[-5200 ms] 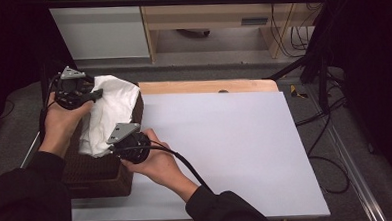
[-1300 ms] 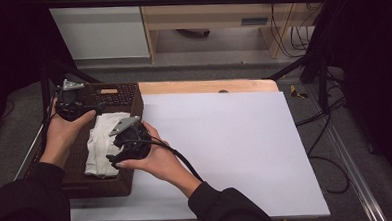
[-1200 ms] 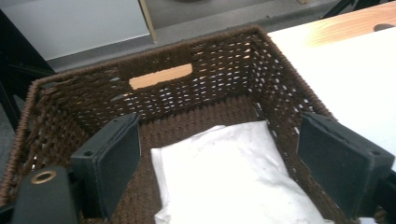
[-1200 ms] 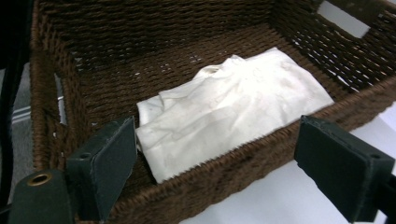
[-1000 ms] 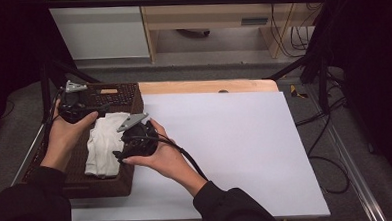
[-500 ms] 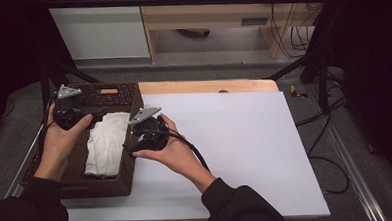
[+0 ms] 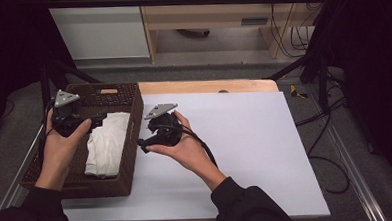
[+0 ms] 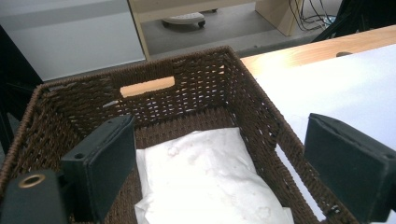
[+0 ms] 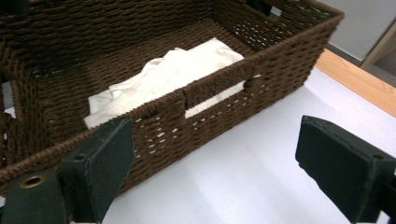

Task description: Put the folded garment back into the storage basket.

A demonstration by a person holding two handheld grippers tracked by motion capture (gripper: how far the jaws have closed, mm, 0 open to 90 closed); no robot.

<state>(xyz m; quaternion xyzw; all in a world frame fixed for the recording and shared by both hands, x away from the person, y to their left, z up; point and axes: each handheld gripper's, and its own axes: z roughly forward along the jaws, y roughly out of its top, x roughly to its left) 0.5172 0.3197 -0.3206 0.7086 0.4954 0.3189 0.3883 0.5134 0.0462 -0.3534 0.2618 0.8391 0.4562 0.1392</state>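
Jaws of both the left gripper (image 7: 100, 118) and right gripper (image 7: 141, 143) stand wide apart, holding nothing. A folded white cloth (image 7: 105, 143) lies inside the dark brown woven wicker basket (image 7: 132, 124) at the white desk's (image 7: 245, 138) left; soft and light, it is likely best pinched at a folded edge.

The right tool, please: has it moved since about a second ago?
Yes. The right tool has moved right, from over the cloth to outside the basket, above the white table.
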